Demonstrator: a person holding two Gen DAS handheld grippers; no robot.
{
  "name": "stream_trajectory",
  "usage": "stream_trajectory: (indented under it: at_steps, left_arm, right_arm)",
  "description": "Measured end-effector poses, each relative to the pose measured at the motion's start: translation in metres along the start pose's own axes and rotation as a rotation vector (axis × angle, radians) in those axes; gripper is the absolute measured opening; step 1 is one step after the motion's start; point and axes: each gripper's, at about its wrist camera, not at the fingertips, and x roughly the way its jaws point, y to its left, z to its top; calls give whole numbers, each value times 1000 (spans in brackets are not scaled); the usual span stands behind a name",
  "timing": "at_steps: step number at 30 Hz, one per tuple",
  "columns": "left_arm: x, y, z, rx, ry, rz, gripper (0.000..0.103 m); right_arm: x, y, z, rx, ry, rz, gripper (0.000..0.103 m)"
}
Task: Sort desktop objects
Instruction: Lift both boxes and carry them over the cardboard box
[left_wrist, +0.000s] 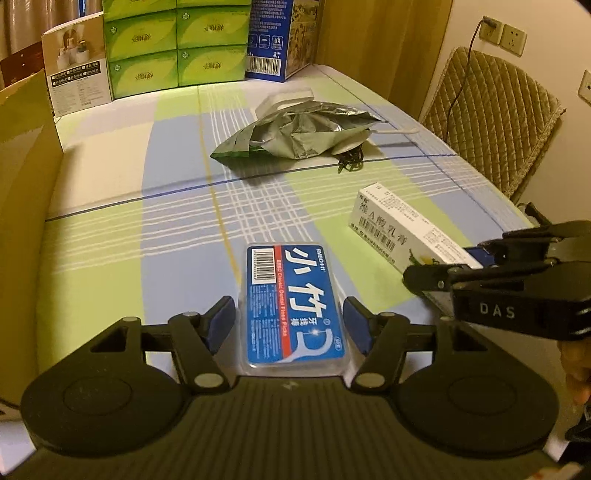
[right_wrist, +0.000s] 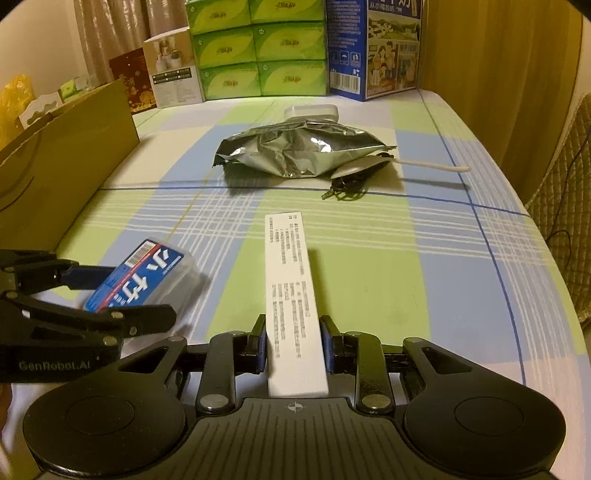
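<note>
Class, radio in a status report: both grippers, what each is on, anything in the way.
Left gripper open, straddling floss box. Right gripper shut on white carton. Foil bag lies ahead, clear of both.

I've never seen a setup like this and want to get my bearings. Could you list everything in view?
floss pick box: one, blue label on clear plastic, near edge of the table, between the left gripper's fingers
long carton: one, white with print, held by the right gripper
foil bag: one, silver, crumpled, mid-table
spoon: one, white handle, poking out beside the bag
dark cord: one bundle, in front of the bag
tablecloth: one, green, blue and white checks
cardboard box: one, brown, left side
tissue packs: six visible, green, stacked at the back
blue carton: one, back right
left gripper: black, blue pads, open
right gripper: black, shut on the carton
</note>
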Motion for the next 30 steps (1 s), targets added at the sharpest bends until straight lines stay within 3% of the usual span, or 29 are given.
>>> stream_trajectory:
  at_steps: [18,30]
  left_arm:
    - [7,1,2,33,8,21,52]
    - [-18,-9,4,61,2,0,52]
  right_arm:
    - [15,5,13,-30,-14,-33,24]
    - [-20,13,8,-34,-46,-17,23]
